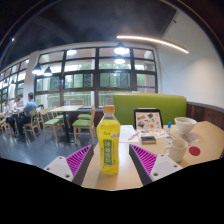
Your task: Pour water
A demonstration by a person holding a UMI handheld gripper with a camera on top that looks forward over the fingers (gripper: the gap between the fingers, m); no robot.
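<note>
A yellow drink bottle with a green and yellow label and a yellow cap stands upright on the light wooden table. It stands between the fingers of my gripper, which is open. The left purple pad lies close to the bottle's side; the right purple pad is clearly apart from it. To the right, beyond the right finger, a small clear cup stands on the table. A white cup sits farther back.
A tablet-like screen stands behind the bottle, with a green sofa back beyond it. A red coaster lies at the right. Tables, chairs and seated people fill the room at left, before large windows.
</note>
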